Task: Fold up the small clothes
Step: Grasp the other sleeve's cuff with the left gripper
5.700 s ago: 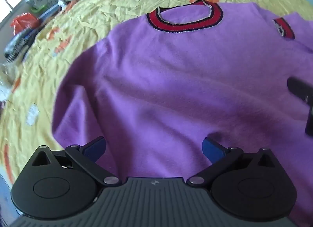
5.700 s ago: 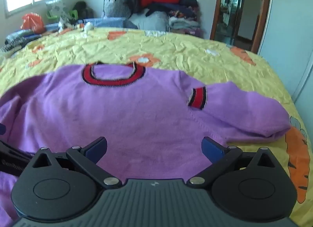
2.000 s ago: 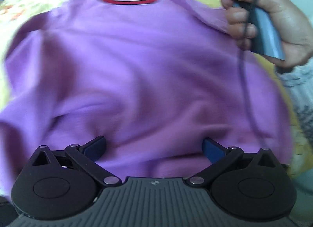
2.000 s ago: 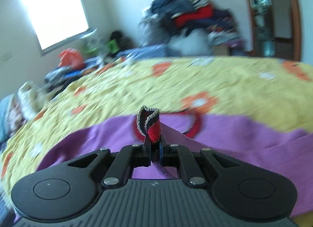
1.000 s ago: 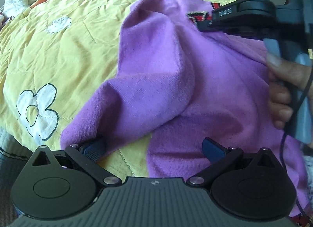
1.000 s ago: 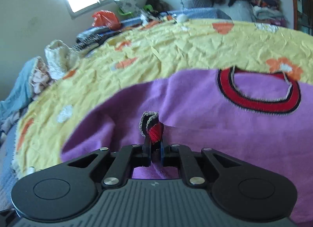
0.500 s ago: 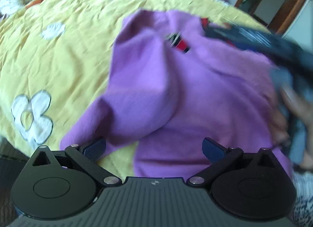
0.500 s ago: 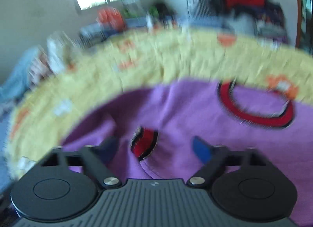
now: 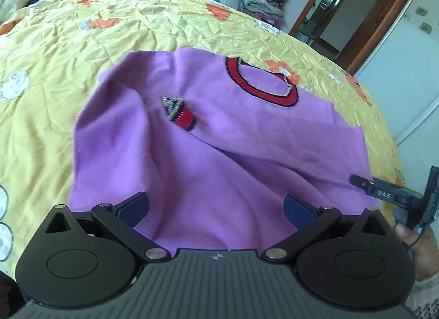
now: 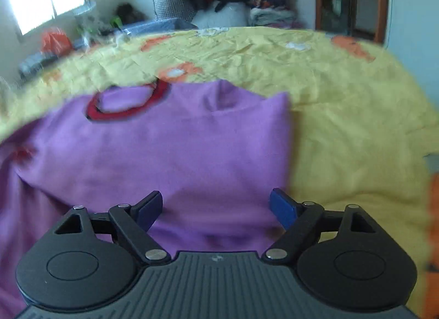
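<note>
- Folding is partway, by my reading: on the purple knit sweater with a red-and-black striped collar (image 9: 247, 154) one sleeve already lies across the chest, its red striped cuff (image 9: 179, 114) resting left of centre, just below and left of the red collar ring (image 9: 260, 83).
- Remaining, as a judgement: the left side of the body bulges in a loose hump with soft creases, so it needs flattening or turning in; the lower hem has yet to come up toward the collar.
- Location: the sweater lies front-up on the crumpled yellow bedspread with orange and white flowers (image 9: 82, 44), collar pointing away from both cameras, hem nearest the grippers.
- Left gripper (image 9: 216, 206): blue-padded fingers stand wide apart above the hem region, nothing clamped; whether the pads brush the cloth I cannot tell.
- Right edge of the sweater, in the right wrist view (image 10: 164, 159): a fairly straight folded edge, with bare bedspread (image 10: 343, 140) beyond it. That view is motion-blurred.
- Right gripper (image 10: 216, 206): fingers set wide and closing slightly, purple cloth showing behind the gap but no pad pressing on it; nothing held.
- Far right of the left wrist view: the right gripper's black body shows beside the hem, a hand (image 9: 419, 247) on its grip.
- Cloth looks soft, thick and limp; expect it to slump rather than hold a crease.
</note>
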A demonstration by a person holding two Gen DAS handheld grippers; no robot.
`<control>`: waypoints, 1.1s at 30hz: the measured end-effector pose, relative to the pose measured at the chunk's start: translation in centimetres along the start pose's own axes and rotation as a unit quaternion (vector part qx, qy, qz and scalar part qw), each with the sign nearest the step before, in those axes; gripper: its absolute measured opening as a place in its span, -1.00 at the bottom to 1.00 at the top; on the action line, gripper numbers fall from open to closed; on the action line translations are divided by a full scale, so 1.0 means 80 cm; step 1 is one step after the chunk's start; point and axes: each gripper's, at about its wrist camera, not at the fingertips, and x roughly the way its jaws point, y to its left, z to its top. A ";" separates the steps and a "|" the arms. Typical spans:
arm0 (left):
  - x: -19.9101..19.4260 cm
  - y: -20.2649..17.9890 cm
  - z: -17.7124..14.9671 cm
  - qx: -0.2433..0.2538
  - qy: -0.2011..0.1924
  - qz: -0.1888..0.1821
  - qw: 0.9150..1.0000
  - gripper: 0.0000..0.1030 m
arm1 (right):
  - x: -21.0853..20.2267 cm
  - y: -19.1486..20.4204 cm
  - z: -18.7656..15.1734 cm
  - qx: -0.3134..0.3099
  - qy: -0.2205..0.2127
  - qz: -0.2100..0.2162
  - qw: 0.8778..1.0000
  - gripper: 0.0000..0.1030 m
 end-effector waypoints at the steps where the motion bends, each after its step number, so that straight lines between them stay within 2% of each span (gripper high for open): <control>1: -0.003 0.008 -0.003 -0.003 0.001 0.008 1.000 1.00 | -0.005 -0.005 -0.002 0.012 -0.004 0.001 1.000 0.68; 5: -0.029 0.059 -0.018 -0.039 -0.006 0.036 0.999 1.00 | -0.041 0.015 -0.003 0.019 -0.047 0.028 0.998 0.69; 8: -0.056 0.106 -0.029 -0.059 -0.025 0.056 0.996 1.00 | -0.049 0.062 0.012 -0.003 -0.066 0.078 0.995 0.69; 11: -0.072 0.149 -0.030 -0.078 -0.028 0.088 0.993 1.00 | -0.030 0.126 0.029 -0.040 -0.060 0.126 0.989 0.69; 13: -0.081 0.168 -0.033 -0.093 -0.030 0.085 0.992 1.00 | -0.019 0.182 0.040 -0.082 -0.070 0.158 0.981 0.69; 15: -0.081 0.177 -0.036 -0.089 -0.007 0.077 0.993 1.00 | -0.008 0.237 0.049 -0.122 -0.076 0.186 0.972 0.67; 16: -0.082 0.178 -0.040 -0.089 0.000 0.073 0.993 1.00 | -0.001 0.265 0.054 -0.138 -0.078 0.191 0.969 0.65; 18: -0.080 0.178 -0.051 -0.090 0.019 0.040 0.995 1.00 | 0.012 0.313 0.060 -0.171 -0.087 0.184 0.964 0.27; 19: -0.077 0.177 -0.056 -0.089 0.029 0.025 0.995 1.00 | 0.022 0.334 0.061 -0.188 -0.095 0.160 0.964 0.13; 21: -0.073 0.173 -0.065 -0.088 0.037 0.010 0.995 1.00 | 0.043 0.363 0.057 -0.220 -0.088 0.108 0.966 0.14; 22: -0.074 0.171 -0.069 -0.083 0.040 0.005 0.996 1.00 | 0.053 0.369 0.052 -0.235 -0.063 0.107 0.964 0.11; 23: -0.075 0.169 -0.071 -0.077 0.040 0.005 0.996 1.00 | 0.052 0.370 0.043 -0.242 -0.041 0.138 0.959 0.06; 24: -0.076 0.169 -0.073 -0.073 0.038 0.007 0.997 1.00 | 0.043 0.365 0.032 -0.241 -0.040 0.171 0.954 0.04; 26: -0.076 0.173 -0.071 -0.071 0.040 0.008 0.997 1.00 | 0.030 0.362 0.019 -0.262 -0.046 0.170 0.949 0.01; 28: -0.075 0.181 -0.071 -0.075 0.046 0.005 0.996 1.00 | 0.028 0.350 0.031 -0.238 -0.038 0.178 0.954 0.03; 30: -0.075 0.188 -0.072 -0.081 0.048 0.002 0.996 1.00 | 0.027 0.334 0.042 -0.188 -0.047 0.188 0.963 0.23; 31: -0.075 0.190 -0.074 -0.080 0.051 -0.001 0.996 1.00 | 0.029 0.335 0.044 -0.173 -0.054 0.193 0.964 0.40; 33: -0.075 0.192 -0.080 -0.072 0.055 -0.007 0.996 1.00 | 0.041 0.348 0.040 -0.189 -0.038 0.205 0.960 0.42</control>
